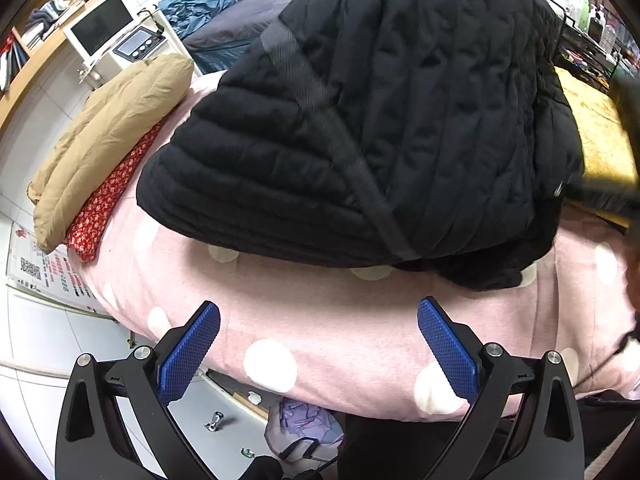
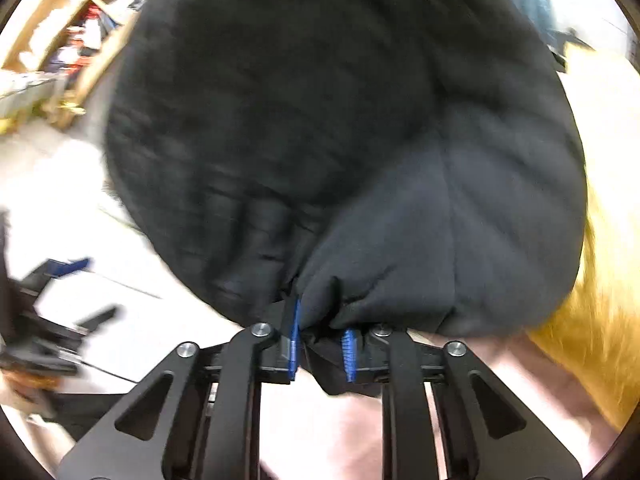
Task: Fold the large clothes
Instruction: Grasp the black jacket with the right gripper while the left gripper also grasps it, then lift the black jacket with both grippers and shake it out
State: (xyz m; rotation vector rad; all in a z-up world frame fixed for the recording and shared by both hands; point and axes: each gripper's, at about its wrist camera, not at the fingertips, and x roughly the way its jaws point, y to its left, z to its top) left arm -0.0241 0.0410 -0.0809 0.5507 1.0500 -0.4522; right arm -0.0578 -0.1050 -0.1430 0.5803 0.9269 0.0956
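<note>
One black quilted jacket (image 1: 360, 120) fills the centre of the left wrist view, lying on a pink dotted cover (image 1: 320, 340); a tan cushion (image 1: 112, 136) sits at left. The left gripper (image 1: 319, 350), at the bottom, has its two blue pads spread wide and empty. Only the blurred right wrist view shows the right gripper (image 2: 322, 344) pinching the jacket's edge.

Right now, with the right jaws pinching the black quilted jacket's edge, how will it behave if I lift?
The black quilted jacket will probably drape and sag: fabric already bunches at the right gripper. Its puffy quilting suggests it is light for its bulk. It may drag across the pink dotted cover rather than slide freely.
</note>
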